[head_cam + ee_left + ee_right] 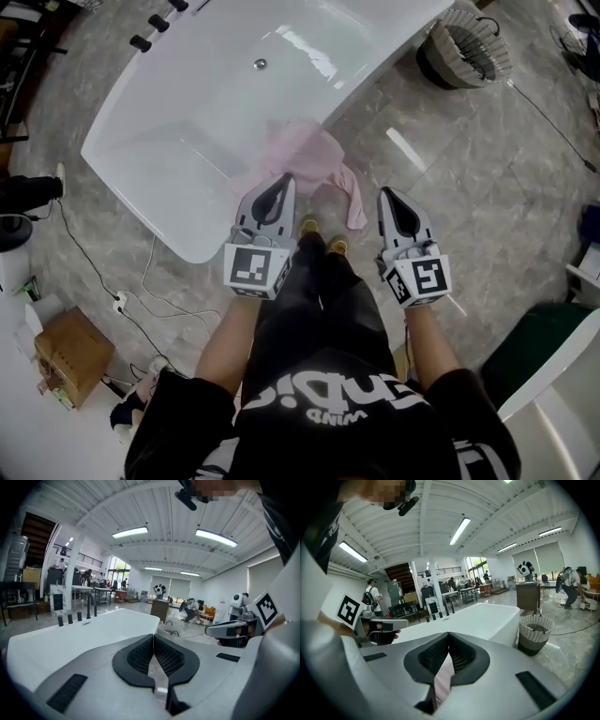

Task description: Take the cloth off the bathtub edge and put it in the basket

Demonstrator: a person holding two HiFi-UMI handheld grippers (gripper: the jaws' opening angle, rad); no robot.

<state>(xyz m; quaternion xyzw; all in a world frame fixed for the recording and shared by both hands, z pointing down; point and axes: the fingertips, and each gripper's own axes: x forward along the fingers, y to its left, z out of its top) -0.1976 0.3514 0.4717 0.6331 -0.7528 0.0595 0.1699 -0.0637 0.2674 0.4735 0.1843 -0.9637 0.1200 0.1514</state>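
A pink cloth lies crumpled over the near edge of the white bathtub, with one strip hanging down the outside. My left gripper hovers at the cloth's near side, jaws shut and empty. The right gripper is just right of the hanging strip, its tips together; pink cloth shows through the gap behind the tips. The woven basket stands on the floor past the tub's far right end, and it also shows as the basket ahead in the right gripper view.
Black faucet knobs line the tub's far rim. Cables and a cardboard box lie on the floor at left. A dark green object stands at right. People and furniture are far off in the hall.
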